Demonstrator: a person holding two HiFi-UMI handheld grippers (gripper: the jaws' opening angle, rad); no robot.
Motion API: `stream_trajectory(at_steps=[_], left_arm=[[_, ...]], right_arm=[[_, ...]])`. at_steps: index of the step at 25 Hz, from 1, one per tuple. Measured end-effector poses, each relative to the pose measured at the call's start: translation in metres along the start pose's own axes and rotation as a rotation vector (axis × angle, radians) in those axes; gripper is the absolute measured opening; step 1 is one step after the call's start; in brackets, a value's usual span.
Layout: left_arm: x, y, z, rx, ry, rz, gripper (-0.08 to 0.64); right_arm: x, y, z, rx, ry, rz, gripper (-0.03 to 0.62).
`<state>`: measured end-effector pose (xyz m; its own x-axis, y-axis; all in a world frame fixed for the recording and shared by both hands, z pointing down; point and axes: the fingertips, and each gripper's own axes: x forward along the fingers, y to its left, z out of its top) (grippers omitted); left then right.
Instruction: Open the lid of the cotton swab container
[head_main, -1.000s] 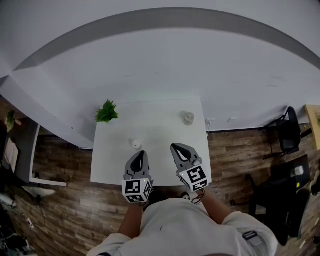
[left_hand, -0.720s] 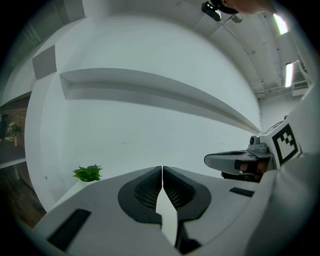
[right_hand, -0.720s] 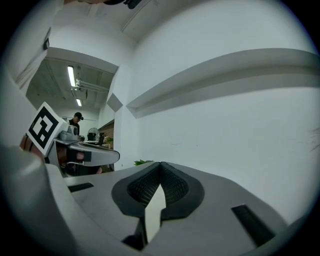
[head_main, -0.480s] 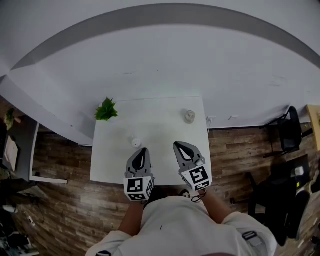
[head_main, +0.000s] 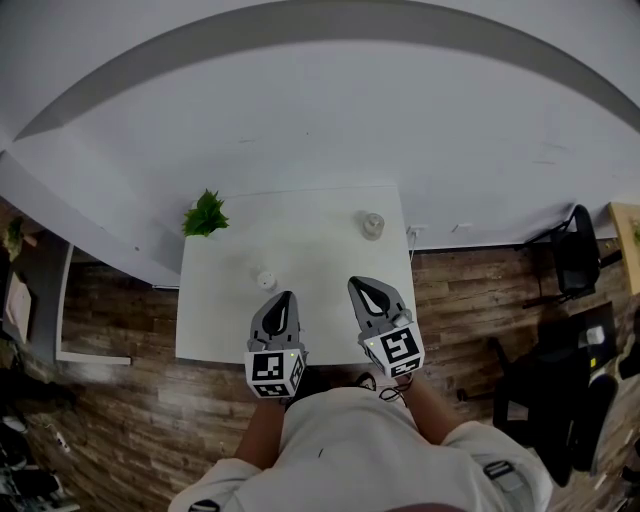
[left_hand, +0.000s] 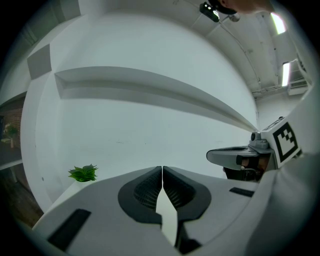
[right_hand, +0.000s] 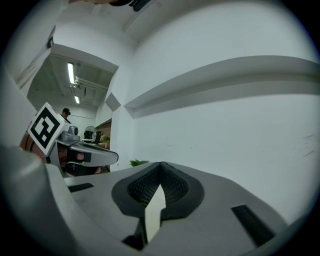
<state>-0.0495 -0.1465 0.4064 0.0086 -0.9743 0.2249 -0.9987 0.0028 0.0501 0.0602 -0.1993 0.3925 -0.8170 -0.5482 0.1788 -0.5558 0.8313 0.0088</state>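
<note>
On the white table, a small round greyish container stands near the back right corner. A smaller white round thing sits left of centre; I cannot tell which of them holds cotton swabs. My left gripper hovers at the table's front edge, just right of and nearer than the white thing, shut with nothing between the jaws. My right gripper is beside it, well short of the greyish container, also shut and empty. Neither container shows in the gripper views.
A small green plant stands at the table's back left corner. A white wall runs behind the table. Wood floor surrounds it, with black office chairs to the right and a desk edge to the left.
The head view has shifted slightly, so the table sits a little higher and further left in the picture. Both grippers keep their places and stay shut.
</note>
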Motion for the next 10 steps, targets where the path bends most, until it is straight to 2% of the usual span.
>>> stream_trajectory(at_steps=[4,10], left_arm=[[-0.0033,0.0009,-0.0037,-0.004,0.006,0.002,0.023],[-0.0028,0.0016,-0.0067,-0.004,0.015,0.001,0.023]], right_arm=[[-0.0008,0.0031,0.0002,0.020,0.004,0.003,-0.002],[0.0011,-0.0022,-0.0082,0.000,0.012,-0.002,-0.002]])
